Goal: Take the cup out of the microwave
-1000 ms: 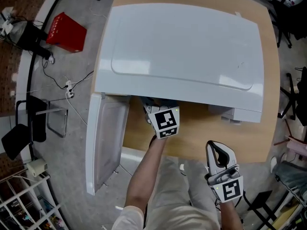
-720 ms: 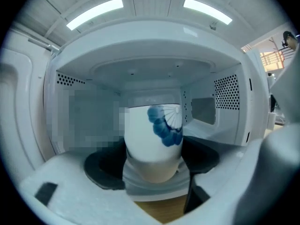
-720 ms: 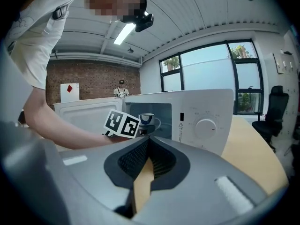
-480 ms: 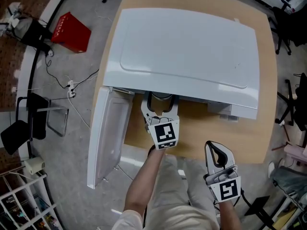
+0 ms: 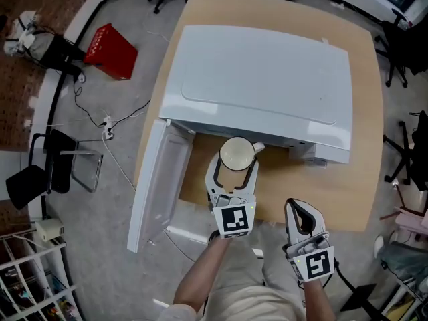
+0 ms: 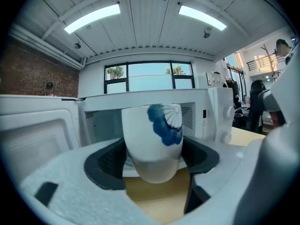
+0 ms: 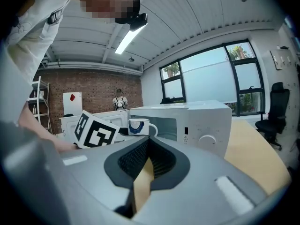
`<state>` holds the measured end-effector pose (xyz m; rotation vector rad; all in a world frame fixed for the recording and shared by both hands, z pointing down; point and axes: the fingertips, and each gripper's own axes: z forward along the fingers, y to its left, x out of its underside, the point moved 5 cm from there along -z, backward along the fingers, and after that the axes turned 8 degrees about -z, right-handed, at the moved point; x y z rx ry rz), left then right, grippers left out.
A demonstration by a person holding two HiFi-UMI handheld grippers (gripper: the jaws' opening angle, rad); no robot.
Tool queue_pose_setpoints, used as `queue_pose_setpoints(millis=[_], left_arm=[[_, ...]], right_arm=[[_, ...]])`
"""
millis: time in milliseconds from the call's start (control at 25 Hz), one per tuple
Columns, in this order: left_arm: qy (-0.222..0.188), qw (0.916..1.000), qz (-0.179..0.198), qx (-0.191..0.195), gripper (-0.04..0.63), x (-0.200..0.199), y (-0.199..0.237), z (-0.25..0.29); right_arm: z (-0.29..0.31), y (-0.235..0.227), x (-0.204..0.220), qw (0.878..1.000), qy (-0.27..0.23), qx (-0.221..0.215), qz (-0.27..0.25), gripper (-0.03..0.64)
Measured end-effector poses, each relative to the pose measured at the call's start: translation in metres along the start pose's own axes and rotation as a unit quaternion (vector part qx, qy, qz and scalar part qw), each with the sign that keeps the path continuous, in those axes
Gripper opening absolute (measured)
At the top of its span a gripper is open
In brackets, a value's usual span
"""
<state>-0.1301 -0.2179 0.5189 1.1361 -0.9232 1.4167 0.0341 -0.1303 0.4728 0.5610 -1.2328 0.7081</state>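
Now, cup: we hold this white mug upright just in front of the microwave's open front, outside the cavity and clear of the tabletop; a blue pattern shows on its side, and its handle sticks out toward the microwave.
Left gripper: our jaws stand wide and are clamped on the cup, one dark pad on each side of its body; its marker cube faces up, farther from the microwave than the cup.
Right gripper: our jaws are drawn together with nothing between them; it hangs off the table edge, farther from the microwave than the left gripper, and apart from the cup.
Microwave: white, it sits on the wooden table; its knobs are on the right of its front.
Microwave door: swung fully open at the microwave's left corner, out past the table edge.
Red box: on the floor, well left of the microwave.
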Motion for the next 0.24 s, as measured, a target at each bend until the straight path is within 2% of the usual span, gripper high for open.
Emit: queue_pose_setpoints(millis=[120,240], left_arm=[[-0.027,0.9996,0.011,0.003,0.368,-0.015,-0.006,-0.03],[-0.035,0.9991,0.025,0.006,0.368,-0.03,-0.013,-0.06]], right_arm=[[-0.008,-0.002,-0.01,1.0,-0.008,0.005,-0.001,0.005],[-0.016,-0.01,-0.019,1.0,-0.014,0.009,-0.003,0.005]])
